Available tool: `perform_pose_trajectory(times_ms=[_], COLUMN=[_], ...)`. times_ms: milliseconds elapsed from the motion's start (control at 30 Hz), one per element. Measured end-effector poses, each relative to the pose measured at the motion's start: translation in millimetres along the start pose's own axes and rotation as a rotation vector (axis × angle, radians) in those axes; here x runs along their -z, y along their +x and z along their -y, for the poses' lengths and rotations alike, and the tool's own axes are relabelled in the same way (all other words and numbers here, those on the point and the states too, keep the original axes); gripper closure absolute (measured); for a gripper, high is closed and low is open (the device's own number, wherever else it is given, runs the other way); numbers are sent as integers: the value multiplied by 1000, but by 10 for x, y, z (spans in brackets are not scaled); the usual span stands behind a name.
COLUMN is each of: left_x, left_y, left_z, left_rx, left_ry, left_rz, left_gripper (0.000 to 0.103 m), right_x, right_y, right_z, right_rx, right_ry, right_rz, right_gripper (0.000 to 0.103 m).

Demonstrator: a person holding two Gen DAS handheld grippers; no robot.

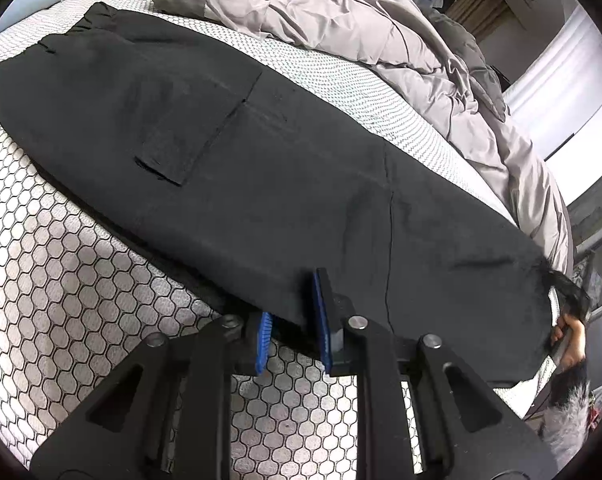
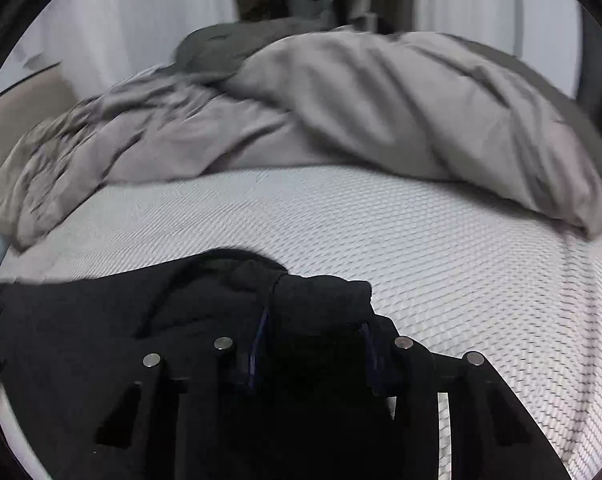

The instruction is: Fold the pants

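Two grippers on black pants (image 1: 261,152) lying on a mattress (image 1: 61,280): left gripper (image 1: 291,320) parted astride the near edge; right gripper (image 2: 313,344) draped in fabric, state indeterminable.

R gripper (image 2: 313,344) w/ black pants (image 2: 101,340) bunched at mattress near edge.

Pants fabric heaped over & betw the fingers (image 2: 367,344), blue pad edges just showing; fingers apart w/ cloth filling the gap, can't tell if it's actually clamped. Rest of pants lies flat along near edge toward near-left corner. White textured mattress (image 2: 421,248) bare in the middle. Grey duvet (image 2: 381,112) rumpled along far edge, spilling toward far-right corner; darker grey blanket (image 2: 221,50) behind it. View is motion-blurred, bg unclear.
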State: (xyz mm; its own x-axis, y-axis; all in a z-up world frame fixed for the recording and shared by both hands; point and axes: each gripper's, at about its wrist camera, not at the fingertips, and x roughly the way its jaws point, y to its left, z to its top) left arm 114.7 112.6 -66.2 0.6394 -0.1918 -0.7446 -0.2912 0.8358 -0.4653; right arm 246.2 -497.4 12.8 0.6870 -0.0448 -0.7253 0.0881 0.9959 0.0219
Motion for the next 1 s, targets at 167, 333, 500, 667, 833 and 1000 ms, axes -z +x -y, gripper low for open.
perform_pose_trajectory(times_ms=[167,333,500,667,833,1000], left_x=[-48,-155,-260,-433,-630,-772], left_y=[-45,-391,-497,-397,-172,-105], left_z=[-63,-337,-786,-963,-1090,-1093], left_rx=[25,8,1,43,51,32], left_ry=[-31,-83,-250,-330,-412,-387], left_rz=[-21,62,94,88,76,117], left_gripper=[87,83,65,65,66,100], right_x=[69,293,756,1040,1240,1237], right_y=[256,-563,-1311,-1409,-1219,-1141], right_z=[34,89,-52,-444,-518,-314], right_rx=[99,119,-87,-252,-280,-247], right_ry=[56,177,329,438,472,495], right_rz=[-104,32,147,183,128,148], right_gripper=[40,14,3,3,3,3])
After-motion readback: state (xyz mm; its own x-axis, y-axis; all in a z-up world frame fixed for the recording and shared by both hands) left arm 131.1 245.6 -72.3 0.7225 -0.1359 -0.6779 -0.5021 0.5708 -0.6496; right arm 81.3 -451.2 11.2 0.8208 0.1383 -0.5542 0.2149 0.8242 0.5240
